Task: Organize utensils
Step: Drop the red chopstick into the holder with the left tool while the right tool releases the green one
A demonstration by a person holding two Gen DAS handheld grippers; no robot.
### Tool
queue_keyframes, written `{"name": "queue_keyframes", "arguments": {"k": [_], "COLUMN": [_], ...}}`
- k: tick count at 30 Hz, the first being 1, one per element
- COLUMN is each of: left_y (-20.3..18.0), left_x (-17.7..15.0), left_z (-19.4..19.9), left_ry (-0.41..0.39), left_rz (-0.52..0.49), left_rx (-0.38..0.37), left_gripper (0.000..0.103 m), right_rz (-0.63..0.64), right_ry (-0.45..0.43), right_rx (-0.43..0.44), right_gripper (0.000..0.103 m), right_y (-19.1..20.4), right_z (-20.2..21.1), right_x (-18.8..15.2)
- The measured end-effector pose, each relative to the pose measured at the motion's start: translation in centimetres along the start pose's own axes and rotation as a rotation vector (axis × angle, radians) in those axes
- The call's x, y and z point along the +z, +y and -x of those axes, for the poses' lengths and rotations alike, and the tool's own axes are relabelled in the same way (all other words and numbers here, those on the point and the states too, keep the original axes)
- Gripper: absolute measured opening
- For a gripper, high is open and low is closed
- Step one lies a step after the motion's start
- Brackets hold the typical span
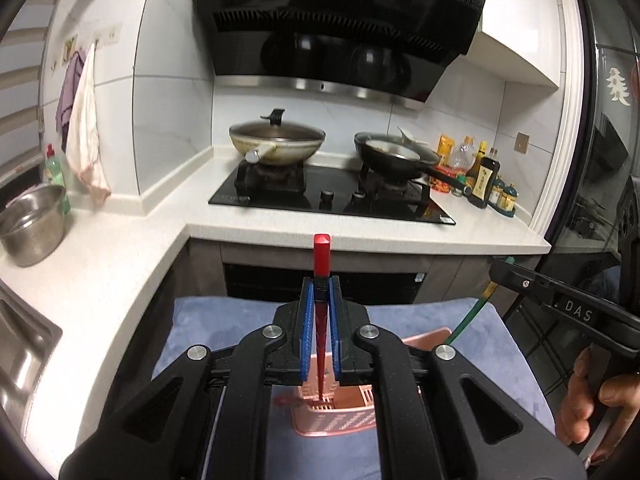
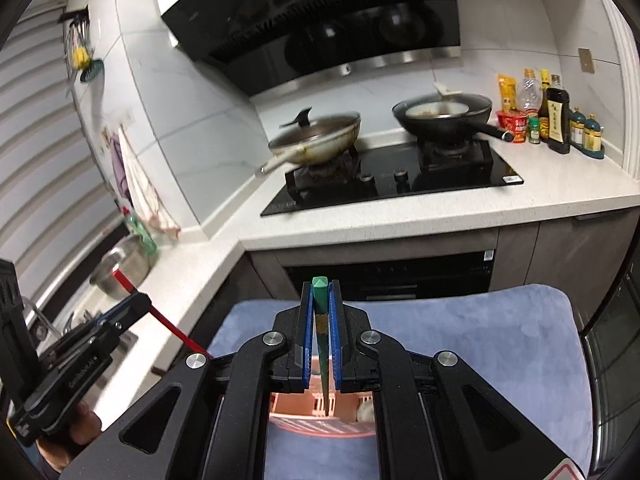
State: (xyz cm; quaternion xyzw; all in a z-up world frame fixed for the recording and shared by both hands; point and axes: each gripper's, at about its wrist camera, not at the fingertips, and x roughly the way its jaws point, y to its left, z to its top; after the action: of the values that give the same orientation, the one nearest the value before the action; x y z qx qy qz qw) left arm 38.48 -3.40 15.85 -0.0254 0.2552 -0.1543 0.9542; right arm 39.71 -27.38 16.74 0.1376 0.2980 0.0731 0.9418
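A slim, rigid red plastic chopstick (image 1: 321,276) is pinched upright in the left claw (image 1: 321,292), its tip lowered into a pink slotted plastic utensil basket (image 1: 336,416). A matching green plastic chopstick (image 2: 320,308) is clamped likewise in the right claw (image 2: 320,300), its tip over the same basket (image 2: 320,412). Both sticks are judged light, stiff and smooth, hence liable to slip or pivot; a hold near mid-length, as taken here, is judged best. The basket, probably light and easily tipped, is set on a soft blue fleecy cushion (image 2: 500,340). Farther off, a white speckled stone tabletop (image 2: 440,216) carries a glossy black glass hob (image 2: 400,184).
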Motion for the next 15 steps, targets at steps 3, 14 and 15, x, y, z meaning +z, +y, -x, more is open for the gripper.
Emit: {"name": "queue_keyframes", "arguments": {"k": [3,14,15], "left_y": [0.3,0.3,0.3], "left_x": [-0.4,-3.9,-5.0], "left_z": [0.5,6.6,7.5], "left_ry": [0.007,0.014,0.029], "left_rz": [0.016,0.024,0.019], "left_rx": [0.002,0.045,0.044], "left_gripper": [0.01,0.041,0.043], "right_rz": [0.002,0.047,0.058], "right_ry": [-0.001,0.039,0.05], "right_rx": [-0.012,-0.051,-0.062], "right_gripper": [0.03,0.038,0.038], "right_y": [-0.1,-0.2,-0.3], "right_z": [0.4,6.7,7.6], "right_x": [-0.3,-4.5,-5.7]}}
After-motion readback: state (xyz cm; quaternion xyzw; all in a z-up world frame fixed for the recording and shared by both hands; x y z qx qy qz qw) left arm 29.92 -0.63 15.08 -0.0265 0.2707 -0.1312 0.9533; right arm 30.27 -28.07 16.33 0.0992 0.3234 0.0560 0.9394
